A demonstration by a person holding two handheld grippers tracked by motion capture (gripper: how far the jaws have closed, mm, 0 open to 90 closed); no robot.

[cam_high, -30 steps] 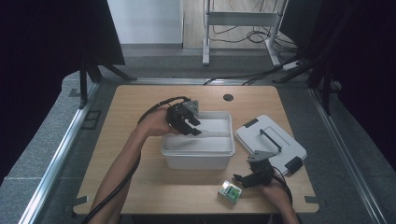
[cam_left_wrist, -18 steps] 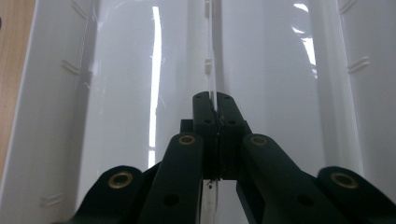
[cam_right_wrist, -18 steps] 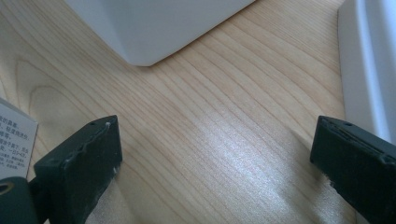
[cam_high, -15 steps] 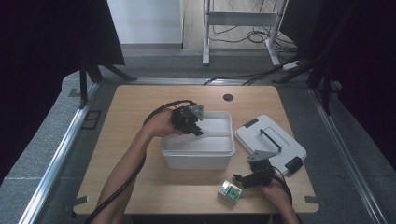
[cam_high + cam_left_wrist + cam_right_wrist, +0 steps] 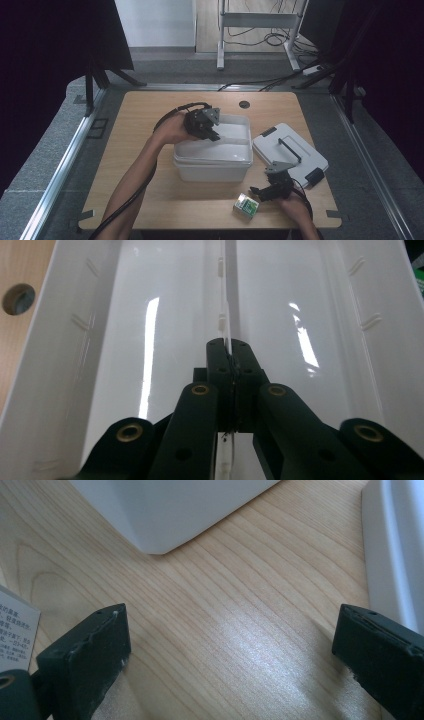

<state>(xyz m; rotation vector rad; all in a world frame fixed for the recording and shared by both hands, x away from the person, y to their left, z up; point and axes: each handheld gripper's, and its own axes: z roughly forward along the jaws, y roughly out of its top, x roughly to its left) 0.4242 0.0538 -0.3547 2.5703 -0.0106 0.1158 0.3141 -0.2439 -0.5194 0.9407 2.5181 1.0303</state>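
Right gripper (image 5: 257, 190) sitting near desk's front edge, jaws wide apart over bare wood, small green box (image 5: 246, 205) just beside it.

Left gripper (image 5: 229, 356) pinching clear divider (image 5: 226, 295) standing mid-tub, jaws having just closed on it.

White tub (image 5: 212, 159) sitting mid-desk; lid (image 5: 290, 154) toward right edge.

Divider's looking thin, stiff, slick, probably light, so gripping its top edge is making sense.

Left gripper view's showing the pinch up close; high view's giving the layout.

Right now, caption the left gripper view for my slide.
Left claw shut on the clear divider running down the middle of the white bin.
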